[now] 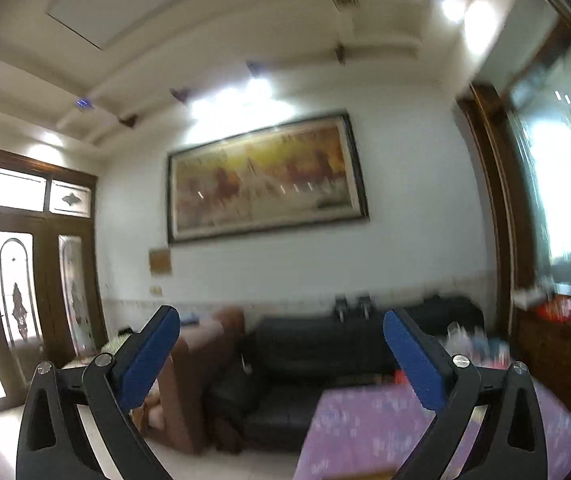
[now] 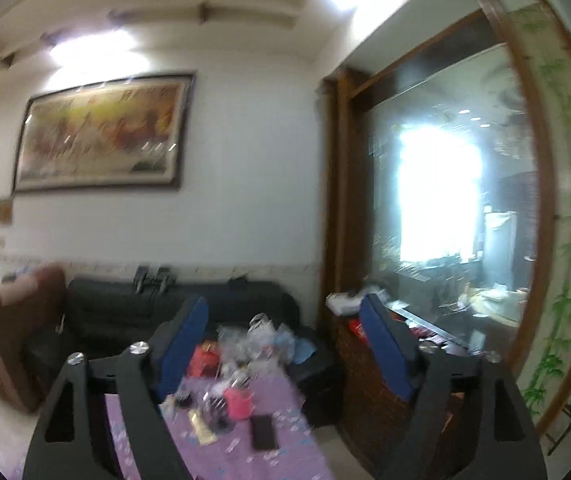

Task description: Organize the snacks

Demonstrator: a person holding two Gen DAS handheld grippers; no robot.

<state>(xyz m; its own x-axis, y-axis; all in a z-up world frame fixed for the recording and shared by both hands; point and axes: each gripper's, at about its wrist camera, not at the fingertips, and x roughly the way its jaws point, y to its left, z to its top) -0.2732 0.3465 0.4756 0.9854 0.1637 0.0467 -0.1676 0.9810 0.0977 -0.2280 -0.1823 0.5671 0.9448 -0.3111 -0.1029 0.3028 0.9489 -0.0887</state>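
Note:
Both views are blurred and tilted up toward the room. My left gripper (image 1: 281, 330) is open and empty, held above a table with a purple flowered cloth (image 1: 369, 428). My right gripper (image 2: 285, 320) is open and empty above the same purple cloth (image 2: 221, 452). On the table's far end lie blurred snack items: a red packet (image 2: 203, 362), a pink cup-like item (image 2: 238, 402), a yellow packet (image 2: 202, 428) and clear wrappers (image 2: 259, 340). A dark phone-like slab (image 2: 264, 432) lies near them.
A black sofa (image 1: 313, 352) stands behind the table against the white wall, also in the right wrist view (image 2: 133, 312). A brown armchair (image 2: 13, 328) stands at the left. A wooden cabinet with a glass panel (image 2: 369, 376) stands at the right.

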